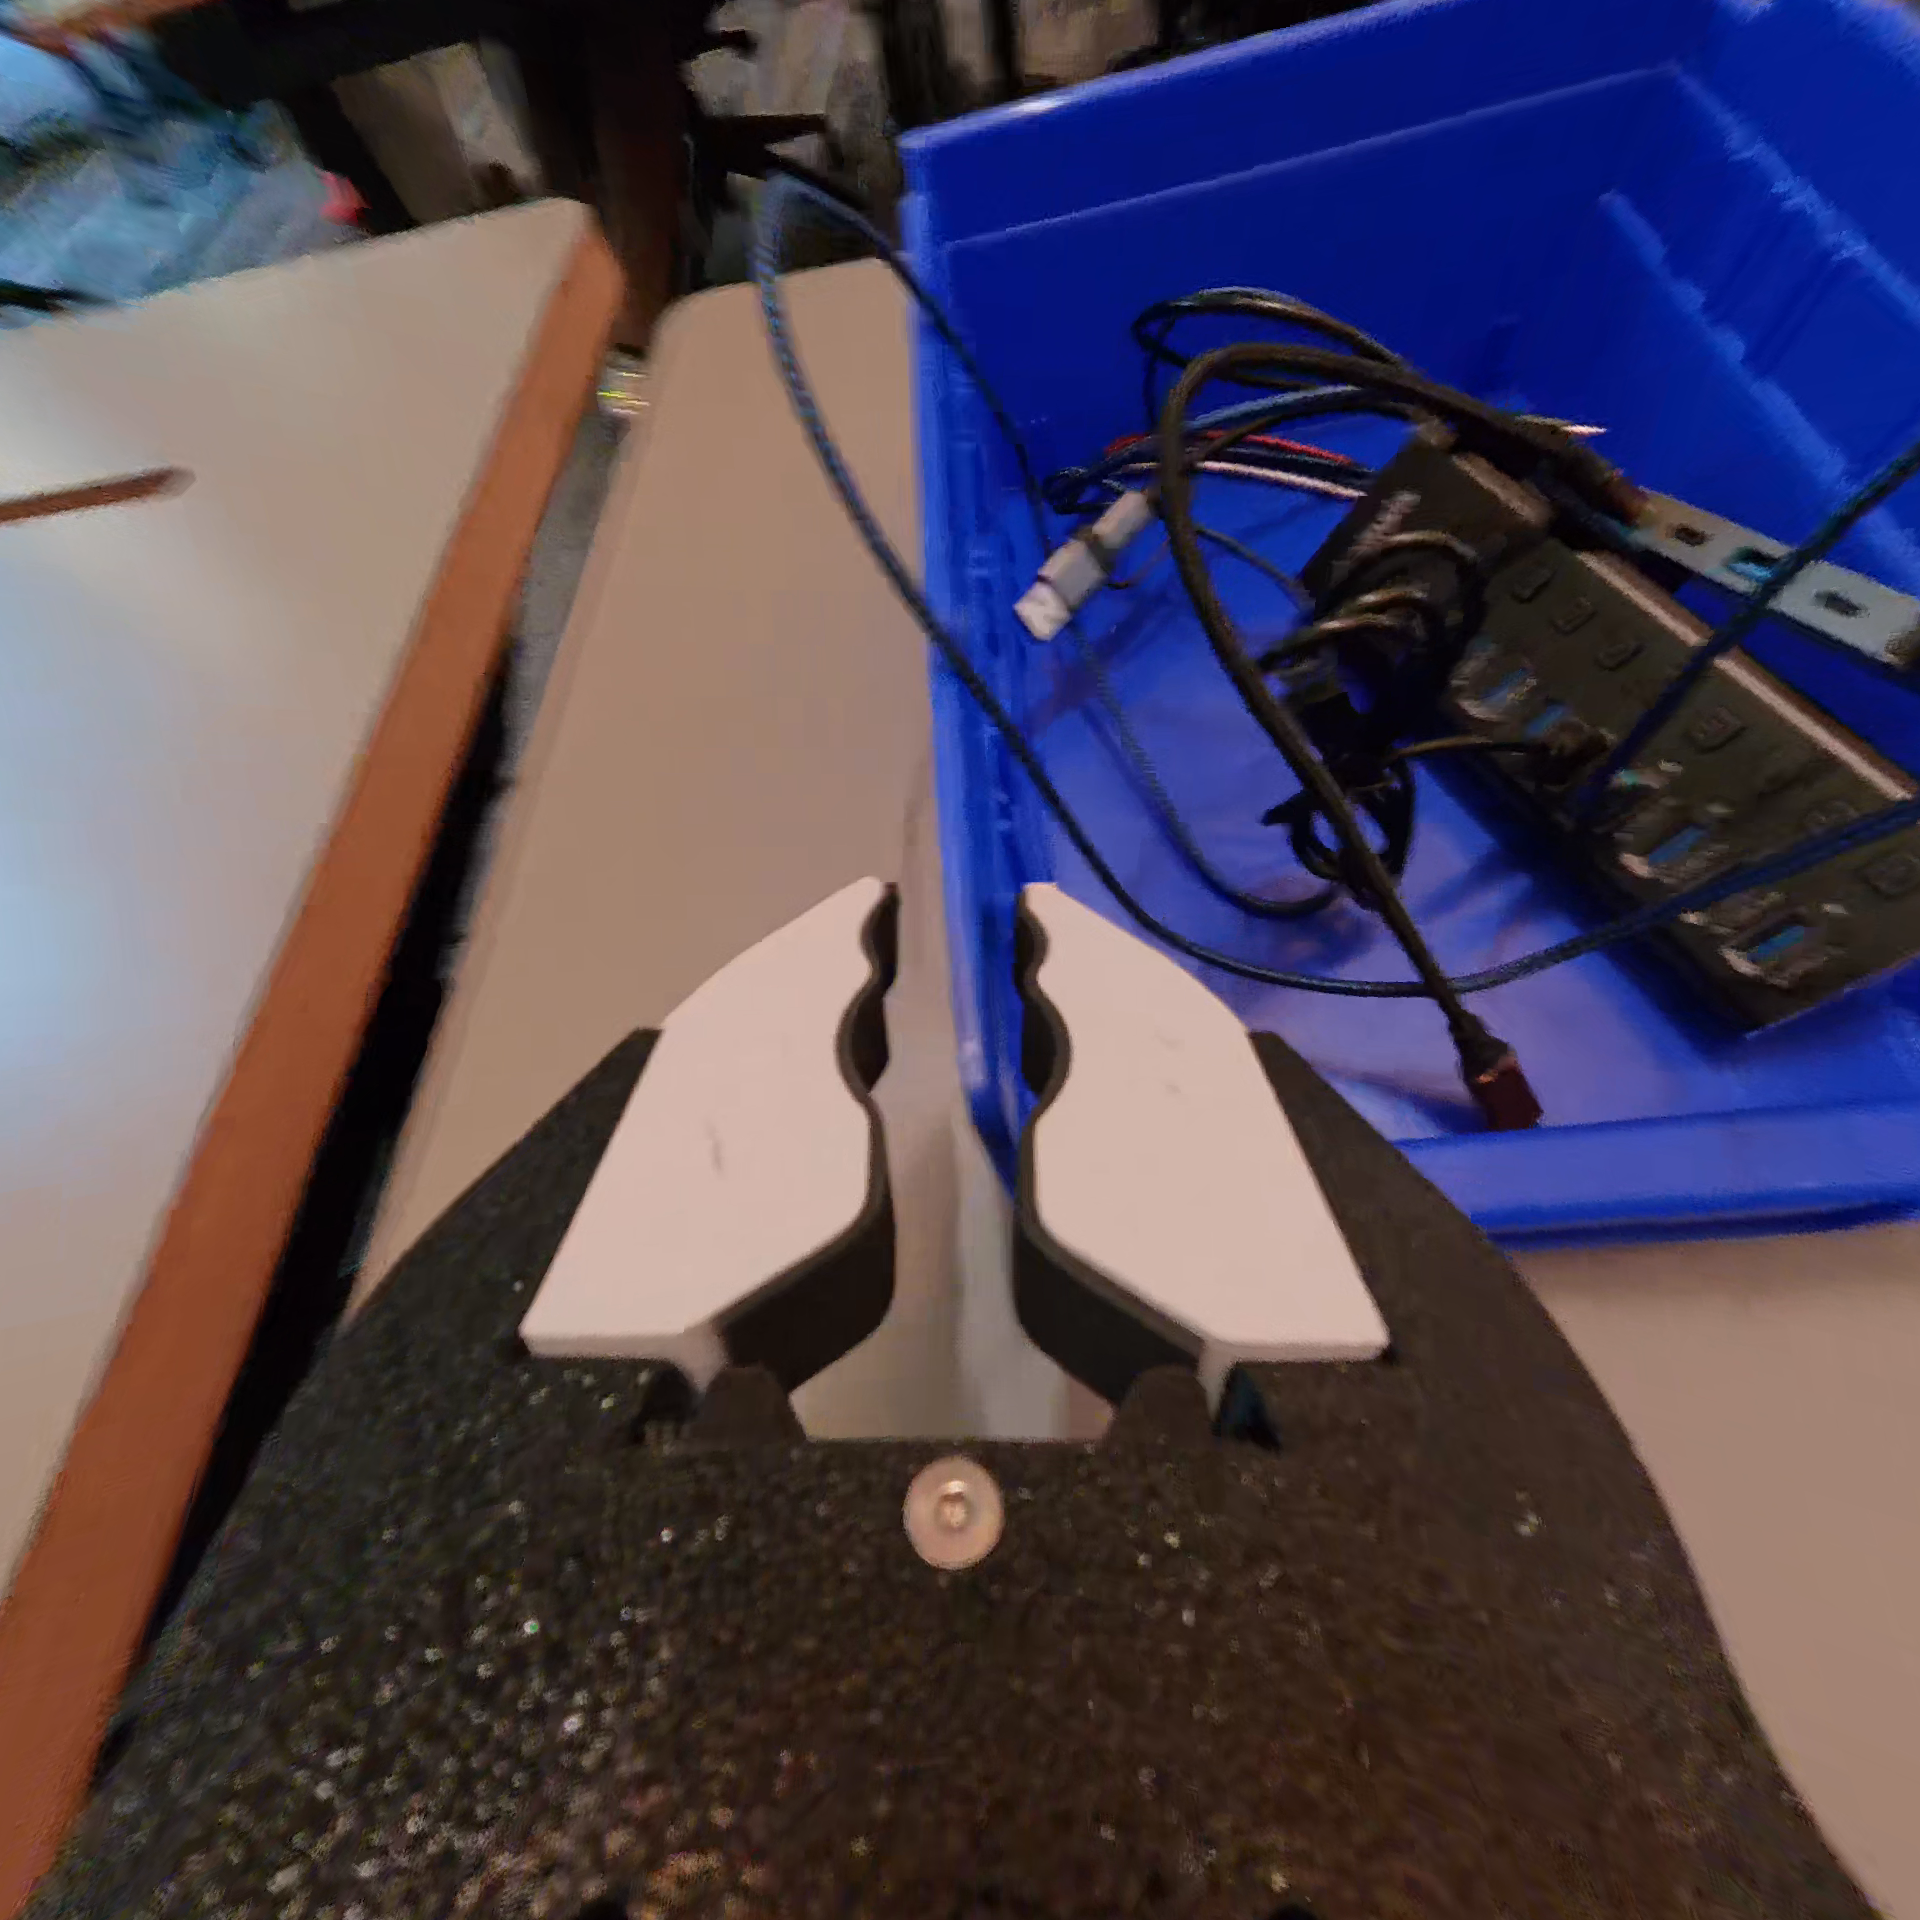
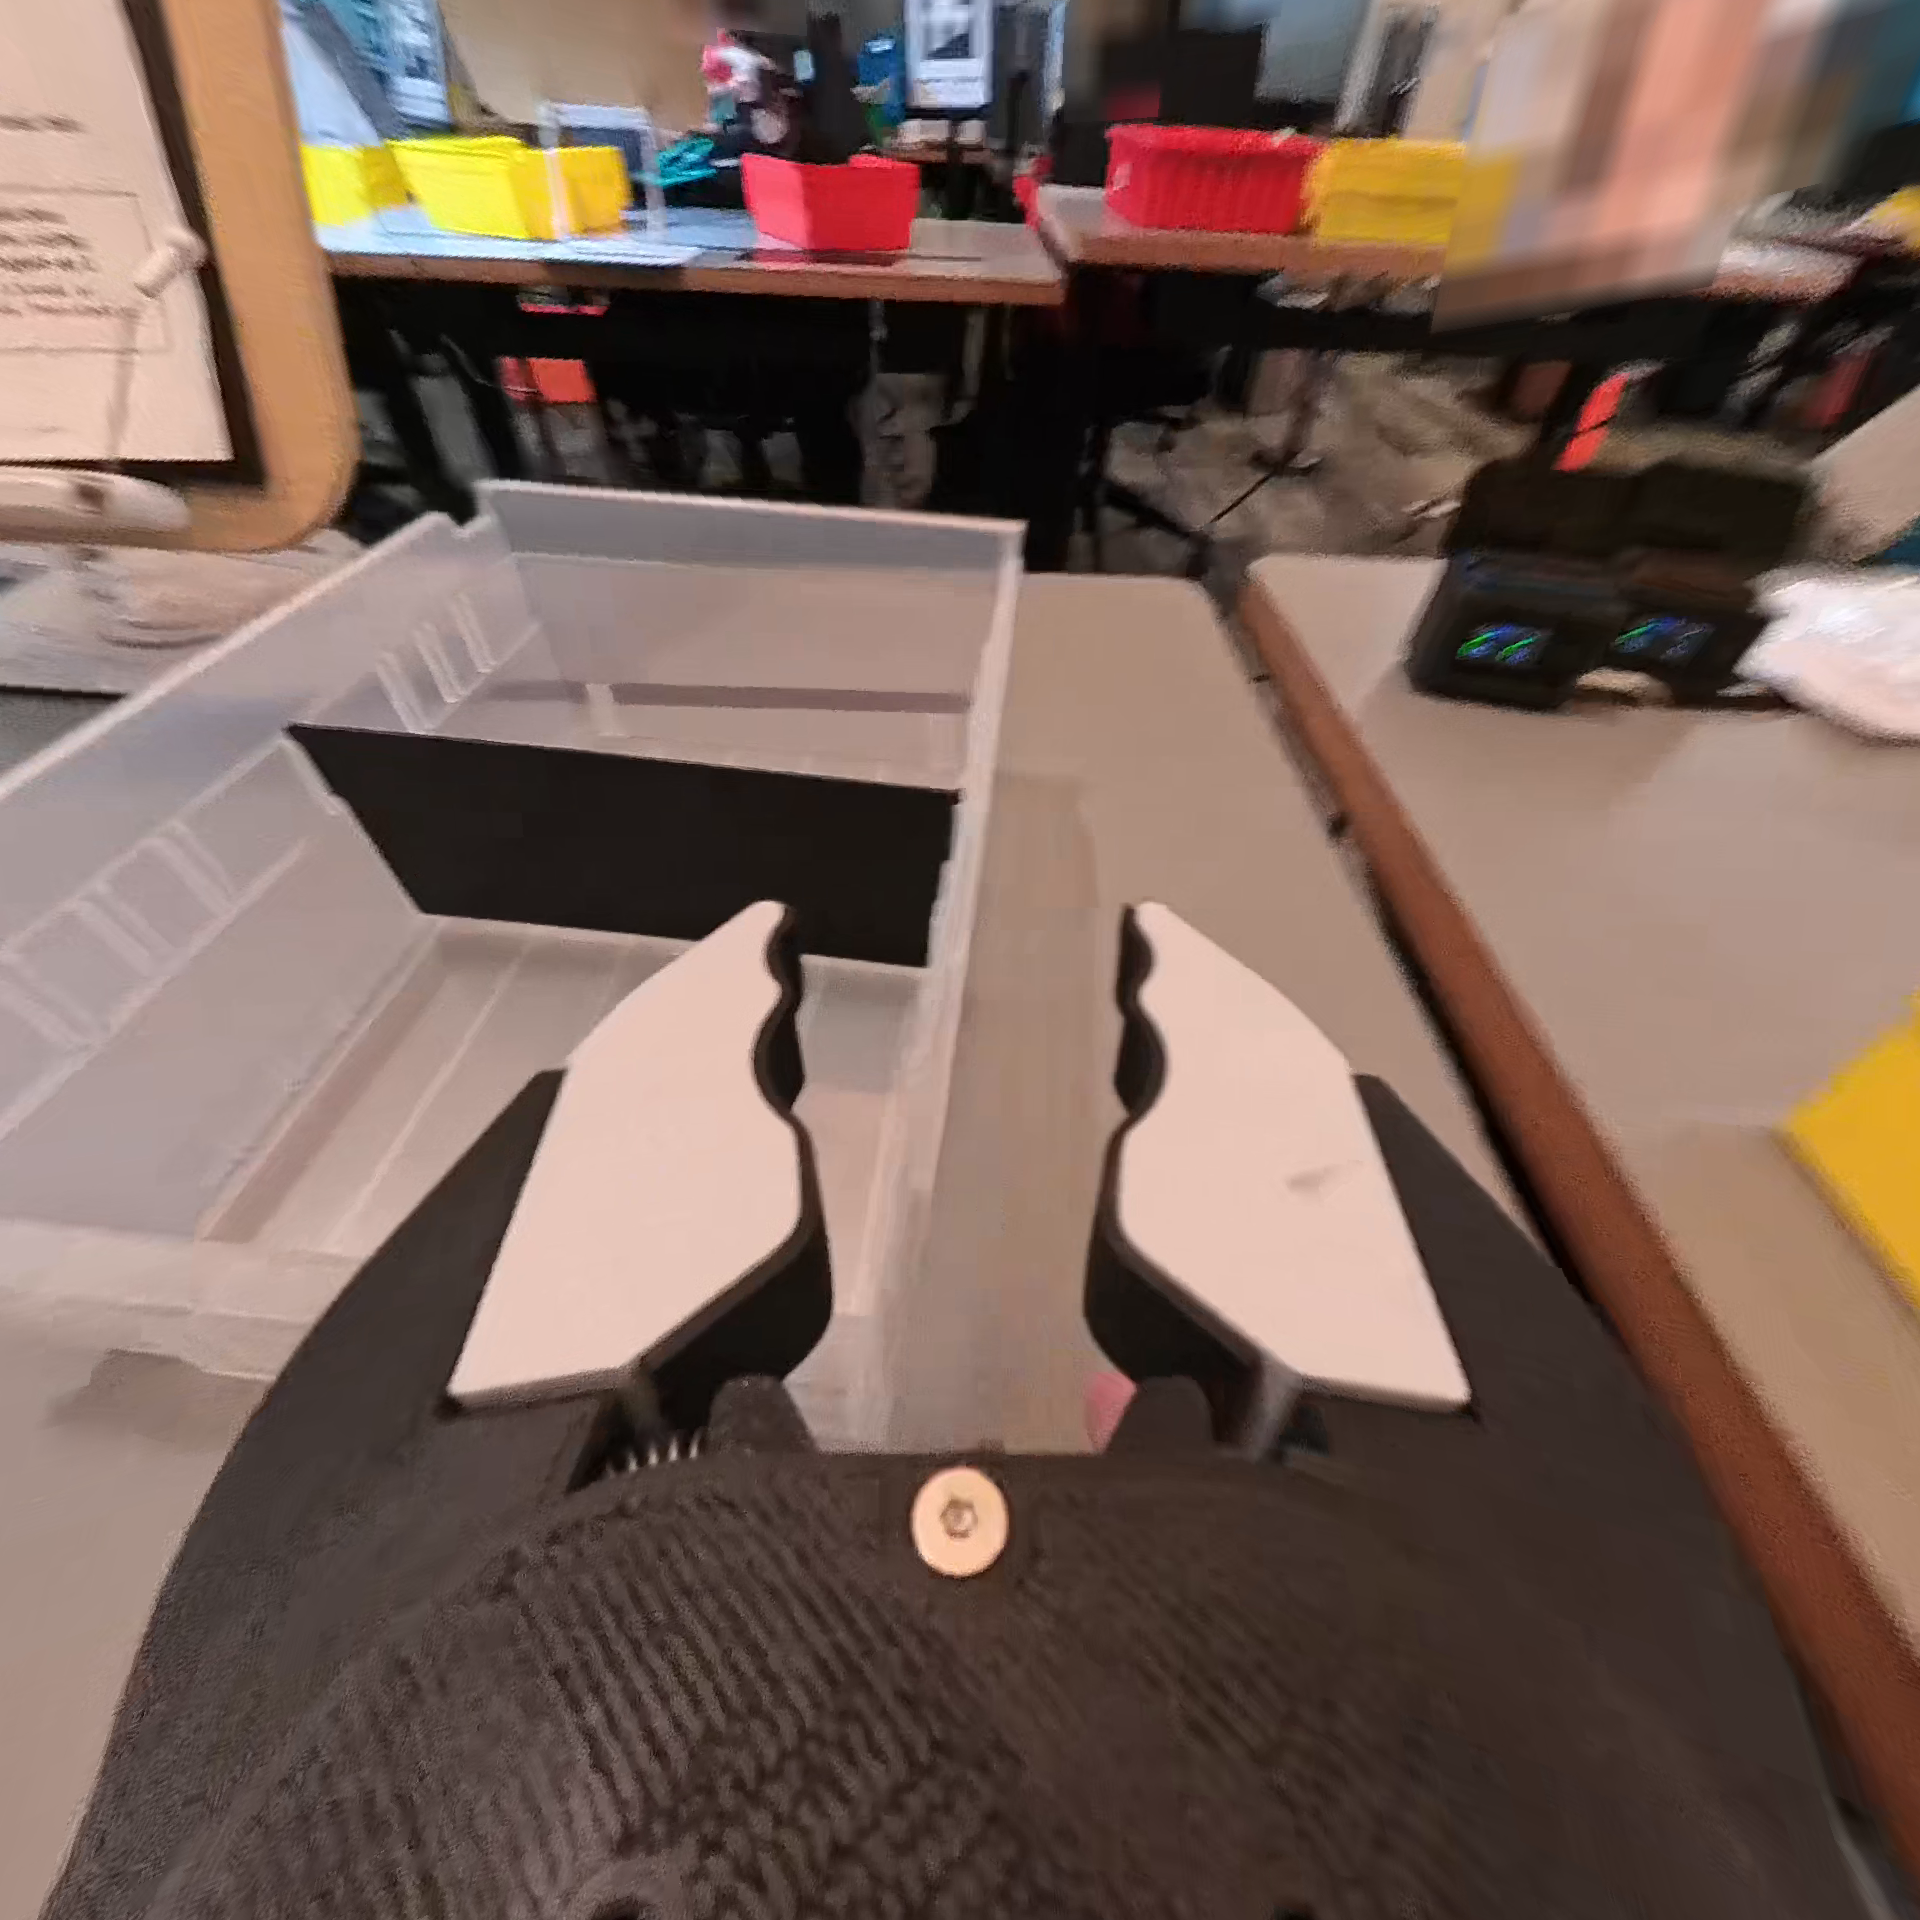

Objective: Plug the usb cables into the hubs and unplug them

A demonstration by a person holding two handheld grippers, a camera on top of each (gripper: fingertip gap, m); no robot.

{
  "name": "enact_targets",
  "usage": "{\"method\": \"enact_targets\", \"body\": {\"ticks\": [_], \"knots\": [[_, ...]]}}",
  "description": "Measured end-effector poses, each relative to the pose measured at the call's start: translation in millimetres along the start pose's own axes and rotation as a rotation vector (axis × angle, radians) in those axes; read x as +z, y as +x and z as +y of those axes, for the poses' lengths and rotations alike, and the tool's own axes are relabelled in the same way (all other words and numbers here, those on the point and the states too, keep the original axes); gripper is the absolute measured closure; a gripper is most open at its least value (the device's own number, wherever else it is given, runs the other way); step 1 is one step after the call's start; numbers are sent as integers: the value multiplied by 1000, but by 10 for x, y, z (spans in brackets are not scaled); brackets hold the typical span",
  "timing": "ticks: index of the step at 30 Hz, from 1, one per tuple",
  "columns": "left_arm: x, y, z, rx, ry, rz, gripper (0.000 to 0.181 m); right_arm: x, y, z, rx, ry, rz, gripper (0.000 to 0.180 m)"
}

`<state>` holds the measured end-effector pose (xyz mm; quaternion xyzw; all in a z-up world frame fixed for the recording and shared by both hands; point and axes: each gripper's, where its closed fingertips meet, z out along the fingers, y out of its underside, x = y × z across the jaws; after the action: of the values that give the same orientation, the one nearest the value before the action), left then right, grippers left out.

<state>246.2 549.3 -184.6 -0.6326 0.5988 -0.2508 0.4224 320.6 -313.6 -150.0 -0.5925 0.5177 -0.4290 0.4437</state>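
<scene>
In the left wrist view a blue bin [image 1: 1662, 1174] holds a black USB hub [image 1: 1621, 748] with blue ports, a grey hub [image 1: 1787, 582] behind it, and a tangle of black cables [image 1: 1340, 665]. A cable with a red-brown plug [image 1: 1496, 1091] lies near the bin's front wall. A white connector [image 1: 1081, 571] lies at the bin's left. A blue braided cable [image 1: 831, 457] hangs over the bin's left wall. My left gripper [image 1: 956, 914] is open and empty, over the bin's left wall. My right gripper [image 2: 961, 935] is open and empty, over a clear bin's right wall.
A clear plastic bin [image 2: 312, 883] with a black divider [image 2: 644, 831] stands on the grey table [image 2: 1122, 727]. A second table [image 2: 1662, 883] with a brown edge carries a black case [image 2: 1590, 592] and a yellow object [image 2: 1860, 1132]. Red and yellow bins stand on far tables. My hands' fingertips stand some 85 centimetres from each other.
</scene>
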Motion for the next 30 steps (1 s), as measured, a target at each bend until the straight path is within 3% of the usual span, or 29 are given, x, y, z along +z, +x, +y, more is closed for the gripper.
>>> {"method": "enact_targets", "body": {"ticks": [2,6,8,10,12,19,23,30], "knots": [[-229,-124,-107,4,56,-126,146,-234,32,-175,-69,54,83,109],[-916,-31,-434,-69,278,-190,153,-638,-301,-429,-140,192,67,110],[-1077,432,-581,-157,320,47,155,-749,-536,-487,-175,231,36,113],[-1125,1031,-620,-292,238,374,155,-803,-829,-540,-167,270,-31,117],[-1060,1381,-644,-456,150,542,154,-804,-1156,-558,-149,290,-121,121],[-355,1780,-682,-830,-60,645,151,-823,-2047,-385,-190,255,-402,121],[42,1754,-502,-804,-203,503,149,-912,-2109,-262,-217,225,-448,122],[288,1827,-404,-812,-315,478,143,-983,-1965,-44,-196,169,-465,122]]}}
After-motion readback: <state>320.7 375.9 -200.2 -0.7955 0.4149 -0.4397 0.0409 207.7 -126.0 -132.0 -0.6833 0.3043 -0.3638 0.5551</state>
